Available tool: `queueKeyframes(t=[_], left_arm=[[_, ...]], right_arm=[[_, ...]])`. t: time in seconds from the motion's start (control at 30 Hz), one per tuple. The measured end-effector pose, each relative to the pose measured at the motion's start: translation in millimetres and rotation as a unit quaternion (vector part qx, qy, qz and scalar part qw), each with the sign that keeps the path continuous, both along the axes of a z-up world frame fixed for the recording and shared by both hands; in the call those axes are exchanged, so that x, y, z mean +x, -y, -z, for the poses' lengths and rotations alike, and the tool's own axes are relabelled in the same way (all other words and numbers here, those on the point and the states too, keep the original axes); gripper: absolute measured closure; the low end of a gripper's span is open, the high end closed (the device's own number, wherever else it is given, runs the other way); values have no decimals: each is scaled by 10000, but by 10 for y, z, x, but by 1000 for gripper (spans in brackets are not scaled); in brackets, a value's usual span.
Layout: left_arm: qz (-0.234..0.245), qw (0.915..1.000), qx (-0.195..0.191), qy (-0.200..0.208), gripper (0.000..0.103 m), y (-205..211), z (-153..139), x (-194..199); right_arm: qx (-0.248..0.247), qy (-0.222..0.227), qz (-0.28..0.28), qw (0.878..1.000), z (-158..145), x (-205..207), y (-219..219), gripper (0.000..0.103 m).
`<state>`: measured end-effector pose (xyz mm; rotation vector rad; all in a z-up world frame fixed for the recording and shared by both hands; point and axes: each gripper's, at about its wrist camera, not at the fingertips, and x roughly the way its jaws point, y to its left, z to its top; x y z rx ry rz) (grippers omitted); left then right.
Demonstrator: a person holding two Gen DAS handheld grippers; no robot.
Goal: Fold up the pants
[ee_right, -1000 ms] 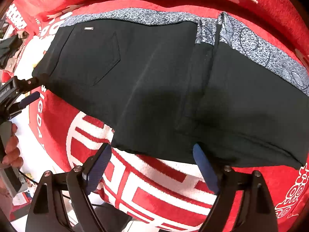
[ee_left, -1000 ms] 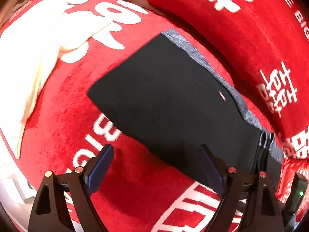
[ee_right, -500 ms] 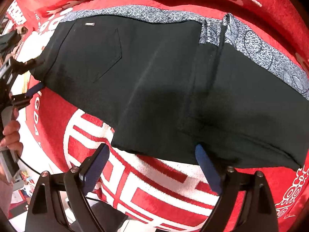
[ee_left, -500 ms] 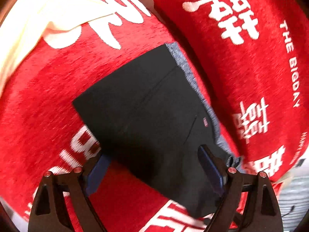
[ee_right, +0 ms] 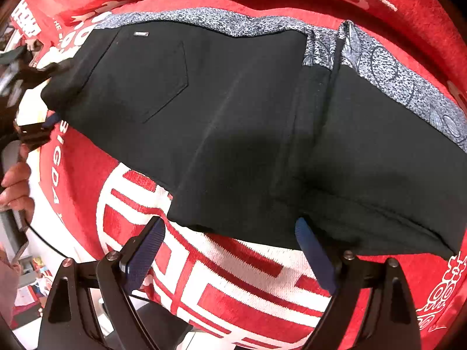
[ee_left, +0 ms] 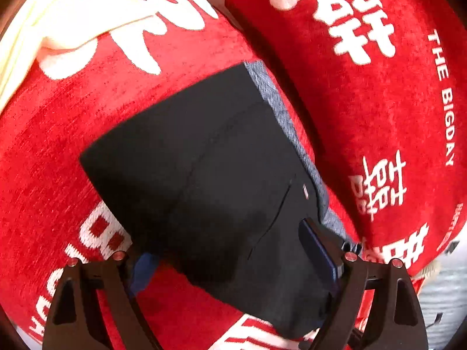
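Observation:
Black pants (ee_right: 248, 122) lie folded flat on a red blanket (ee_right: 233, 285), a grey patterned strip (ee_right: 388, 70) showing along their far edge and a back pocket at the left. My right gripper (ee_right: 230, 250) hovers open over the near edge, its right fingertip above the hem. My left gripper (ee_left: 230, 259) is open and straddles the pocket end of the pants (ee_left: 204, 175): the right pad (ee_left: 318, 250) sits over the fabric, while the left pad (ee_left: 143, 271) is partly hidden behind the cloth's edge. In the right wrist view that left gripper (ee_right: 48, 96) and a hand (ee_right: 14, 186) show at the far left.
A cream cloth (ee_left: 29, 29) lies on the blanket at the upper left of the left wrist view. A raised red fold with white lettering (ee_left: 379, 87) runs along the pants' far side. Floor and loose items (ee_right: 29, 285) show beyond the blanket's lower left edge.
My left gripper has dropped and rolled toward the pants' pocket end; its jaws now straddle that end instead of hovering short of it. The right gripper and the pants have stayed put.

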<state>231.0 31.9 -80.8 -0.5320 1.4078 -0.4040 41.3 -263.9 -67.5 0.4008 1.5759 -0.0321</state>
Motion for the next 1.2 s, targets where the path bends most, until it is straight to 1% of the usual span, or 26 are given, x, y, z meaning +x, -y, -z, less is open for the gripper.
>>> queueKeyframes(t=[0.03,0.07,0.1,0.13,0.17,0.2,0.23,0.27,0.3,0.33,0.43,0.5,0.53,0.6,0.7,0.77,0.8,0.87,0.9,0.93,0.97,1.07,1.1,1.13,1.17,1.2], left_arm=[[15,9999,123,1,24,15,-21,-3],[43,9989,465,68,44,48,-50,-8],[98,9971,736,144,56,73,-72,-15],[223,9949,955,256,64,108,-95,-26],[315,9929,1078,387,67,141,-130,-48],[433,9897,1240,575,68,191,-181,-86],[666,9825,1517,856,69,289,-255,-139],[924,9715,1833,1185,69,407,-327,-214],[1171,9578,2144,1513,69,518,-384,-297],[1437,9402,2467,1855,69,644,-435,-402],[1903,9012,3016,2465,69,858,-487,-611],[2117,8813,3264,2681,69,922,-475,-689],[2157,8773,3313,2722,69,931,-473,-703],[2204,8721,3371,2780,69,949,-472,-711],[2289,8628,3452,2900,69,987,-452,-753],[2385,8524,3541,3019,69,989,-439,-818],[2437,8460,3593,3095,69,1007,-438,-847],[2518,8364,3673,3196,69,1033,-440,-879],[2548,8326,3696,3243,69,1044,-444,-894],[2565,8303,3702,3282,69,1047,-449,-911],[2566,8299,3703,3293,69,1045,-455,-918],[2553,8306,3706,3281,69,1045,-465,-921],[2560,8302,3716,3274,69,1051,-469,-933],[2578,8317,3715,3222,69,1051,-467,-932],[2605,8330,3686,3200,69,1056,-476,-939],[2637,8283,3663,3318,69,1081,-530,-986]], right_arm=[[5,-19,-31,10000,-17,10,-1,10],[29,-9,-61,10000,-61,27,5,10],[64,19,-66,10000,-103,48,10,10],[96,74,-55,9999,-175,82,33,10],[113,138,-33,9998,-240,117,59,10],[148,224,14,9996,-317,170,101,10],[202,304,87,9993,-401,232,138,10],[297,385,179,9987,-474,315,192,10],[420,446,262,9978,-533,413,239,10],[564,504,332,9966,-585,534,282,10],[864,635,345,9936,-707,910,276,10],[987,702,125,9926,-782,1211,168,10],[1021,706,-25,9923,-822,1357,60,10],[1182,620,-416,9902,-857,1697,-122,10],[1420,538,-925,9841,-874,2109,-476,10],[1550,421,-1316,9782,-855,2371,-769,10],[1625,351,-1449,9754,-833,2425,-882,10],[1821,29,-1809,9665,-732,2591,-1180,10],[1825,-89,-1916,9643,-683,2621,-1261,10],[1753,-237,-2061,9624,-620,2670,-1380,10],[1664,-338,-2159,9615,-567,2685,-1452,10],[1374,-706,-2392,9586,-367,2705,-1628,11],[1303,-780,-2398,9589,-320,2687,-1629,26],[1213,-823,-2383,9601,-264,2652,-1609,50],[1143,-808,-2322,9625,-238,2611,-1552,83],[1179,-684,-2204,9658,-256,2577,-1482,85]])
